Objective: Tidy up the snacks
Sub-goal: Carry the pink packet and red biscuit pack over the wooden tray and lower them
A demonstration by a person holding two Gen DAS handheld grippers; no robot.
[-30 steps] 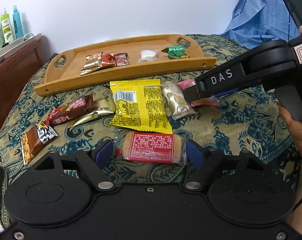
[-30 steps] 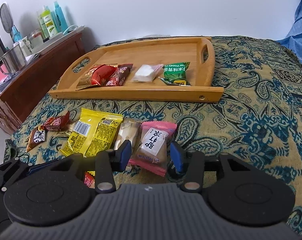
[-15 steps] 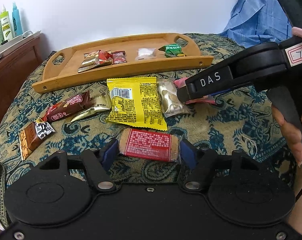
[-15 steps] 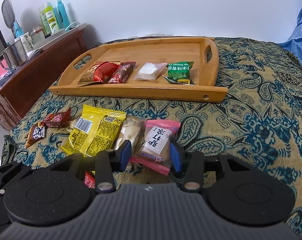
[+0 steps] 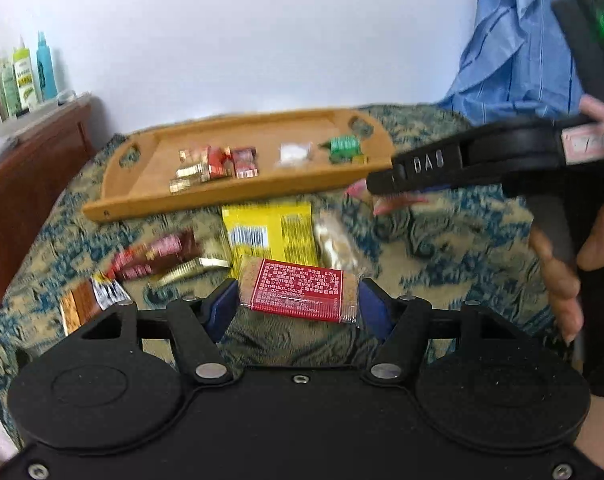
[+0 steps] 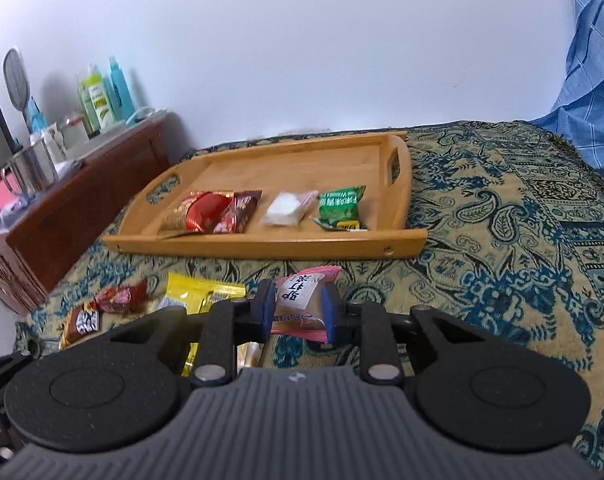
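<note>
Covering the whole surface I see a paisley bedspread [image 6: 501, 216], with the wooden tray [image 6: 262, 246] lying on it at the far side. Tray holds a red-gold packet [image 6: 198, 216], white packet [image 6: 286, 210] and green packet [image 6: 339, 204] in a row. Near the tray, a yellow packet [image 5: 272, 234] lies flat. My left hand-held gripper [image 5: 298, 306] pinches the red biscuit pack [image 5: 302, 290] by its ends. My right hand-held gripper [image 6: 298, 310] clamps the pink snack packet [image 6: 302, 300], lifted off the bedspread.
</note>
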